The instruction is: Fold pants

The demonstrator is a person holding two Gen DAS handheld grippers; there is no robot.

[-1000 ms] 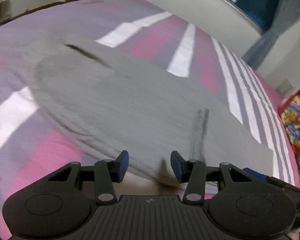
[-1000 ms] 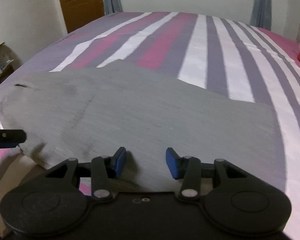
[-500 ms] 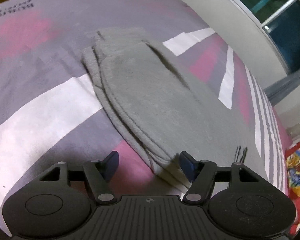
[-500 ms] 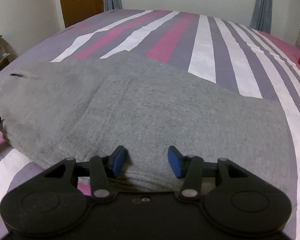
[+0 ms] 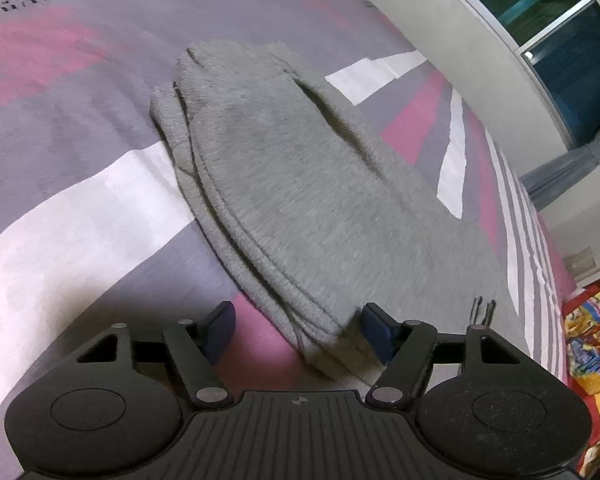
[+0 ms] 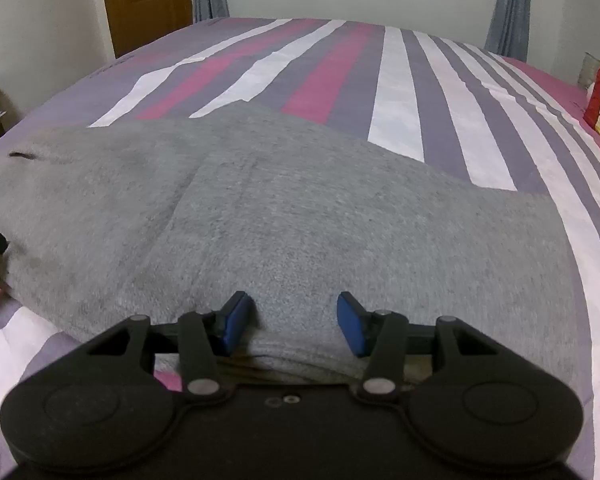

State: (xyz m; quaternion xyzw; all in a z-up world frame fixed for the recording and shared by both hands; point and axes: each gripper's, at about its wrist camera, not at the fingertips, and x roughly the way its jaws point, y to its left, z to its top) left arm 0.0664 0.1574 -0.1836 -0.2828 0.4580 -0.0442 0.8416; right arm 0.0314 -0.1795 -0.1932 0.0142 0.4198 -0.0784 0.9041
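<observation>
pants (image 6: 284,216) grey, folded flat, layered edges | bedspread (image 6: 396,80) striped | both tools spread

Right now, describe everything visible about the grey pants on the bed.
The grey knit fleece pants lie flat on the striped pink, purple and white bedsheet, folded lengthwise with stacked edges layered along one side. A dark slit marks one end. Both open hand-held grippers, left and right, straddle the near edge.

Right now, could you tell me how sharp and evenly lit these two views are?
Left wrist view: the pants are soft near the lens, and the gripper throws a shadow on the bedsheet. Right wrist view: sharper, evenly lit, with the bedsheet stripes bowed by the fisheye.
</observation>
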